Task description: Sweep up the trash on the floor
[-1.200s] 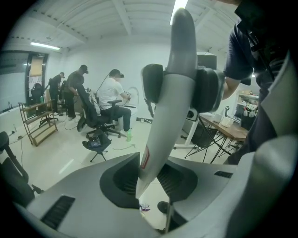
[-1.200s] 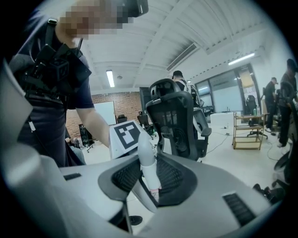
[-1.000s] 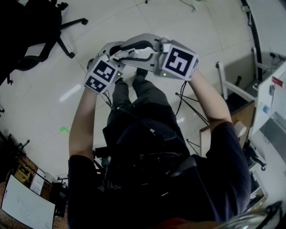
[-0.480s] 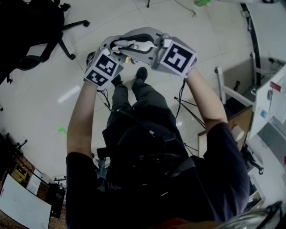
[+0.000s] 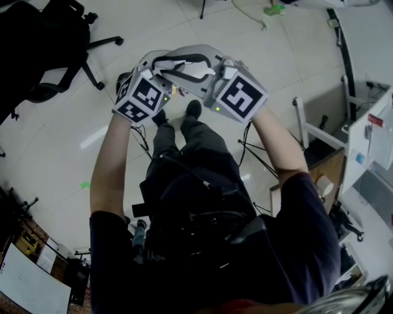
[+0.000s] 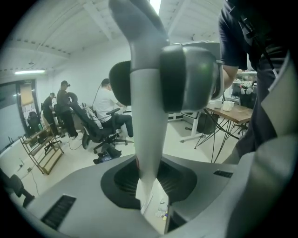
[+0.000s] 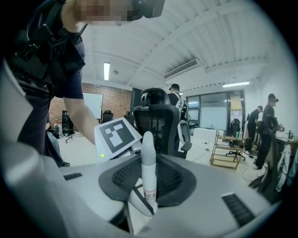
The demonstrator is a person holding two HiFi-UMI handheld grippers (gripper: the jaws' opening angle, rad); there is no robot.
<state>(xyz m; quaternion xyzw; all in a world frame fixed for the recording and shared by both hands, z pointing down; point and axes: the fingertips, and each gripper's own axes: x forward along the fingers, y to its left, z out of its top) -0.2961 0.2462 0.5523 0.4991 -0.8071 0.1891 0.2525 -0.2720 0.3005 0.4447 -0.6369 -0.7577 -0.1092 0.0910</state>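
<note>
While the left gripper is closing on a pale handle, a white pole is held tight by the right gripper.

Pretty sure I'm driving around an open-plan office-slash-lab here. There's a black office chair dead ahead, with a whiteboard on a brick wall left of it. Glass partitions and standing people are off to its right, over a pale tiled floor.

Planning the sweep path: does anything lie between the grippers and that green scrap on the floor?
Mostly bare floor. One thin cable lies across the way, just short of the green scrap.
</note>
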